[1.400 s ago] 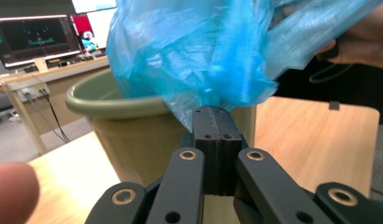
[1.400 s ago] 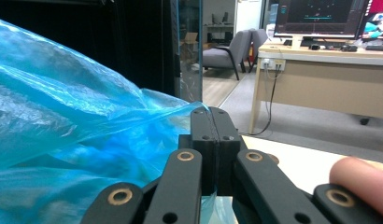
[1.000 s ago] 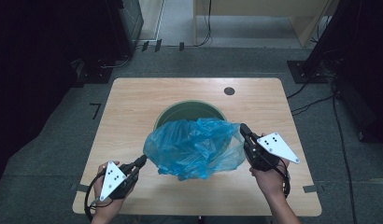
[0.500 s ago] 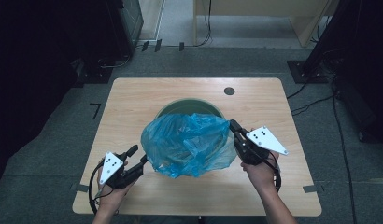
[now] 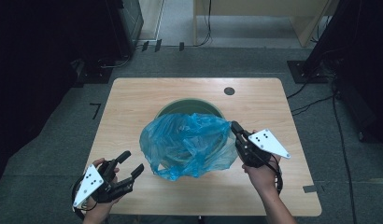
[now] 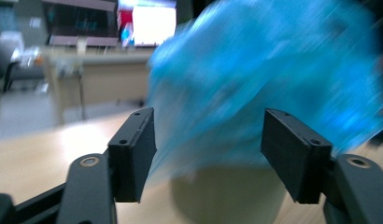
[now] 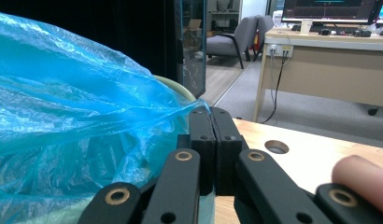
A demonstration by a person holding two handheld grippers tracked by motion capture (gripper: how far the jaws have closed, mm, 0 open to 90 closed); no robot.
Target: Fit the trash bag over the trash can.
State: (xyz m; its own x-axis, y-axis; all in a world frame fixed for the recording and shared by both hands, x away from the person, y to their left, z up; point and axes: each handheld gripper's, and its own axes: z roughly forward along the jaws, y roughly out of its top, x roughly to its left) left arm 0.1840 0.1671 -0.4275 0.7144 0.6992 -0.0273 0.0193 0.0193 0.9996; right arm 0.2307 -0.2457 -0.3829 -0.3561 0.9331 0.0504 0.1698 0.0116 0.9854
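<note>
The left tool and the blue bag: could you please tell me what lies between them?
Nothing: in the high view, only bare table separates the open left tool from the blue bag.

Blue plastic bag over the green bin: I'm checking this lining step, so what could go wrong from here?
1. The thin blue plastic bag is pinched only by the shut right gripper; pulling may tear it.
2. The left gripper, jaws just opened and empty, is clear of it, so that side may slump off the round green bin.

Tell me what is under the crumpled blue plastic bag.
Under the crumpled blue plastic bag stands a round green bin; its far rim shows. The bag covers its inside.
</note>
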